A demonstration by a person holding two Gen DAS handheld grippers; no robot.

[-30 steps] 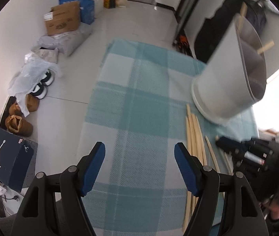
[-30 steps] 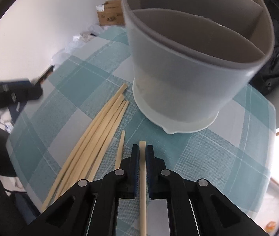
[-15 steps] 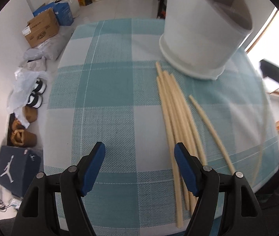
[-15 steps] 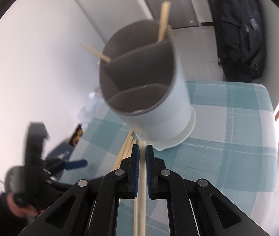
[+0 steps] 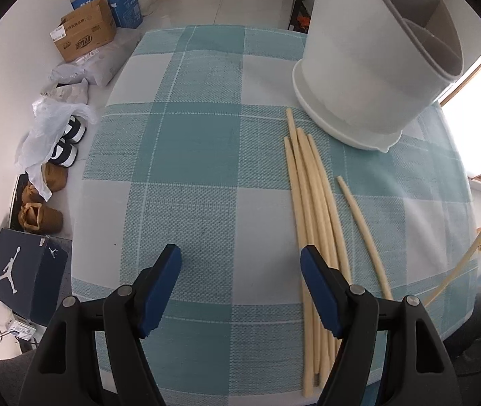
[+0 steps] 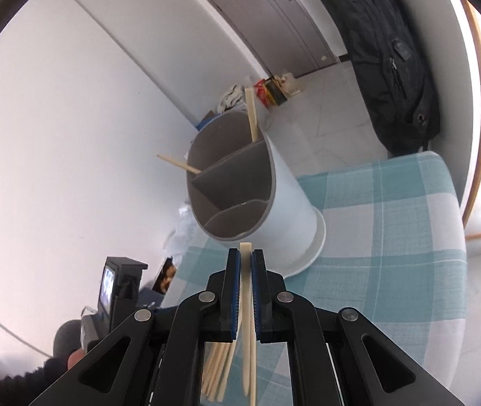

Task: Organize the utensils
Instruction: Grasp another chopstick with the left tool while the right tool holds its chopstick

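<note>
Six chopsticks point(image 5: 311, 209) beside holder point(image 5: 369, 67).

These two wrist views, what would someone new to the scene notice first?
First the tall white utensil holder with grey dividers, standing on the teal checked cloth, two chopsticks already leaning in its far compartments. Next the right tongs, shut on a single chopstick aimed toward the holder. The open left tongs hover beside the loose bundle of chopsticks on the cloth.

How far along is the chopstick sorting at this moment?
Early. Two chopsticks already stand in the divided holder. The right gripper is shut on a third chopstick. The left gripper is open and empty, with about six loose chopsticks left on the checked cloth.
</note>
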